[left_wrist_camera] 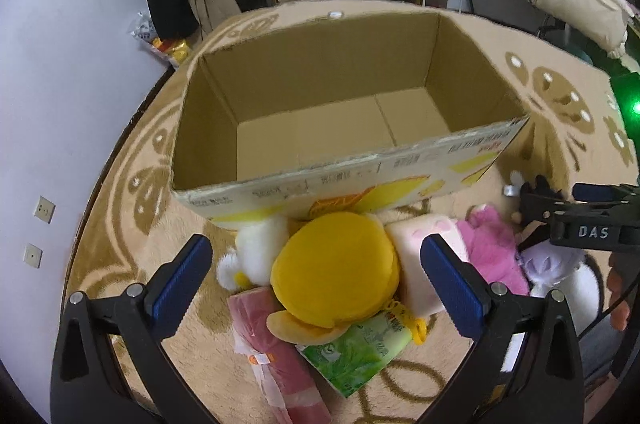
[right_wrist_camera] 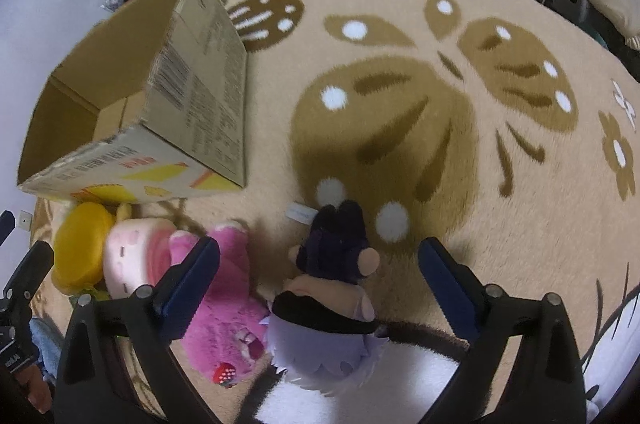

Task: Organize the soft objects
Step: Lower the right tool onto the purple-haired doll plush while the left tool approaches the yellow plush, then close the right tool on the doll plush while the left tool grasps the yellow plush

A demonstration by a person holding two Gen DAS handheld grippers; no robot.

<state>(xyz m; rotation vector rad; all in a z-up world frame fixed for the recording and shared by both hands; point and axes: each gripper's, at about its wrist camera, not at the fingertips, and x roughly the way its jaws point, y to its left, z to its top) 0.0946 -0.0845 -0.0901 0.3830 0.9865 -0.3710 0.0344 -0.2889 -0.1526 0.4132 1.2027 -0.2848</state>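
Blue-padded left tongs (left_wrist_camera: 316, 284) spread over yellow plush (left_wrist_camera: 334, 272); right tongs (right_wrist_camera: 320, 288) spread over purple-haired doll (right_wrist_camera: 332, 304).

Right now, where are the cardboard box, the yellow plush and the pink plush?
cardboard box (left_wrist_camera: 320, 91): left wrist view, on the far inner wall.
yellow plush (left_wrist_camera: 336, 264): left wrist view, on its rounded top.
pink plush (right_wrist_camera: 224, 320): right wrist view, on its body.

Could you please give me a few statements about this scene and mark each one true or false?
1. The cardboard box is empty. True.
2. The left gripper is shut on the yellow plush. False: its jaws are open, above the plush.
3. The pink plush lies inside the box. False: it lies on the rug.
4. The right gripper is open above the purple-haired doll. True.
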